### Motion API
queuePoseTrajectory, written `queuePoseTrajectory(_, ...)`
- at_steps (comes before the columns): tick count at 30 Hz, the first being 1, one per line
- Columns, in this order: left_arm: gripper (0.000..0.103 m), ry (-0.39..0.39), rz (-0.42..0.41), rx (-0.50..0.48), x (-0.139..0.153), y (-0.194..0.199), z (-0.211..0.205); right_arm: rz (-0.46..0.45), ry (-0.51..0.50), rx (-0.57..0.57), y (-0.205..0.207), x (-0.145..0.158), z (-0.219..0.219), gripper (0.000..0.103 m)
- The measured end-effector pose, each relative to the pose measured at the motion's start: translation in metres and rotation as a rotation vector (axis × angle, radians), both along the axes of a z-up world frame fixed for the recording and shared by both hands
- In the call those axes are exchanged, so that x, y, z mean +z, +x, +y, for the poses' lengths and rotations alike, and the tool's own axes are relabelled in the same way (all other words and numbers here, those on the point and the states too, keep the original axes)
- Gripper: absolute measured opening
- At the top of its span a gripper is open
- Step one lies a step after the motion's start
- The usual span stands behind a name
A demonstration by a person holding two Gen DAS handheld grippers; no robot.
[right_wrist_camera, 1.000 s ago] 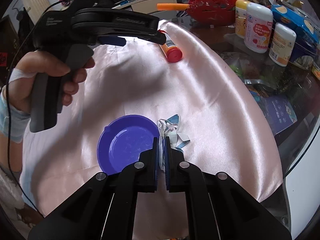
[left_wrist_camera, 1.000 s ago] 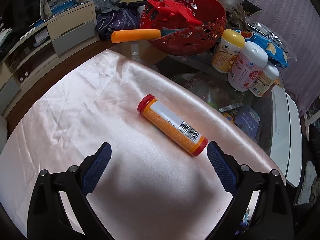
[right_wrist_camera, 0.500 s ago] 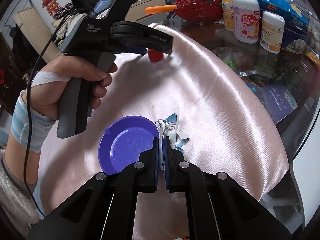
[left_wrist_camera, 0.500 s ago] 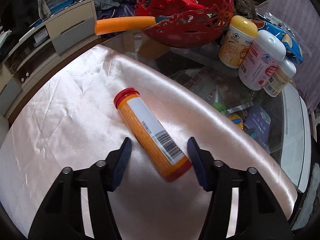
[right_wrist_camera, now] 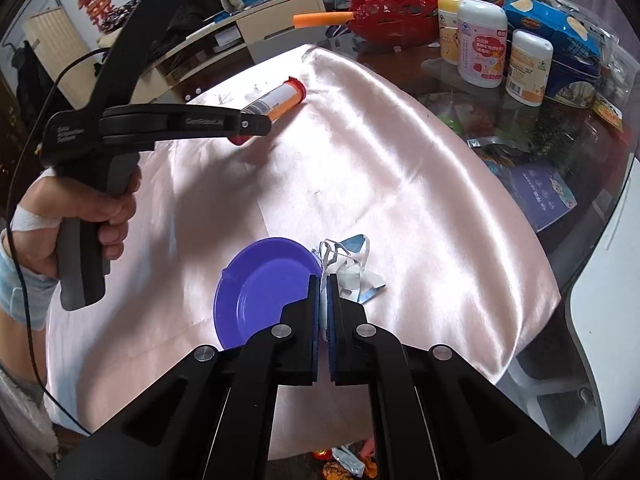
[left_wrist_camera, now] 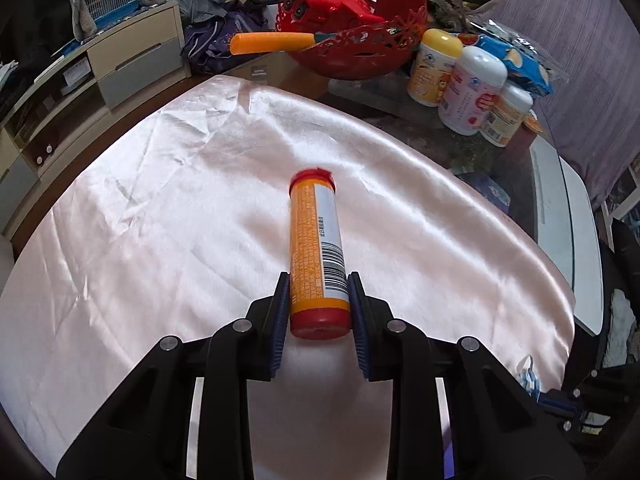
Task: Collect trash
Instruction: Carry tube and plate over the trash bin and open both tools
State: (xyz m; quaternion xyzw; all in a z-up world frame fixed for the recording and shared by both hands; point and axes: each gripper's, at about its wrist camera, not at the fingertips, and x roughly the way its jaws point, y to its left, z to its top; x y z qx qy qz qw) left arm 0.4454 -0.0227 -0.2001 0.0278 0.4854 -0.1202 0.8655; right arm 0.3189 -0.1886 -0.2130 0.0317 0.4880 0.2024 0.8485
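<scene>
Standing by the table, you see the person's left hand (right_wrist_camera: 86, 208), bandaged at the wrist, wrapped round the black handle of the left gripper (left_wrist_camera: 319, 300). Its blue-padded fingers (left_wrist_camera: 282, 312) are clamped on the near, red-capped end of an orange tube (left_wrist_camera: 317, 248), one pad against each side. The tube points straight away from the gripper, its barcode label facing up and its far red cap out over the pink satin cloth (left_wrist_camera: 160, 220); from the right wrist view it slopes upward, apparently lifted clear of the cloth.

Nearer the middle, a purple plate (right_wrist_camera: 264, 292) lies flat on the cloth. Just beside its right edge is a crumpled wrapper (right_wrist_camera: 346, 264), white with blue and silver bits. The right gripper (right_wrist_camera: 323, 308) has its fingers pressed almost together on a white fold of that wrapper, right at the plate's rim, so the wrapper sits beside the plate and not in it.

Farther back stands a red basket (left_wrist_camera: 360, 46) holding a red toy, with an orange handle (left_wrist_camera: 272, 42) jutting out to its left. To the right of the basket are three white jars (right_wrist_camera: 482, 42) with printed labels, and behind them a blue snack bag (right_wrist_camera: 560, 20). A blue booklet (right_wrist_camera: 544, 192) lies on the dark glass tabletop past the cloth's right edge.
</scene>
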Motion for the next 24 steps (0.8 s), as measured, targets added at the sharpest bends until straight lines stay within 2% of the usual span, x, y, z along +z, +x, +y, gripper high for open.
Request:
queuePoseTrajectory(7, 0.026, -0.024, -0.062, -0.054, 0.042, -0.08, -0.005, -0.022, -0.047, -0.023, -0.051, 0.017, -0.02, 0.005)
queuePoseTrajectory(12, 0.026, -0.02, -0.079, -0.096, 0.057, -0.142, -0.013, -0.023, -0.068, -0.058, -0.092, 0.021, -0.041, 0.005)
queuePoseTrajectory(16, 0.026, -0.006, -0.07, -0.122, 0.055, -0.188, -0.022, -0.031, -0.087, -0.098, -0.124, 0.025, -0.064, 0.005)
queuePoseTrajectory(24, 0.026, -0.035, 0.005, -0.163, 0.023, -0.269, -0.038, -0.015, -0.145, -0.154, -0.176, 0.015, -0.101, 0.005)
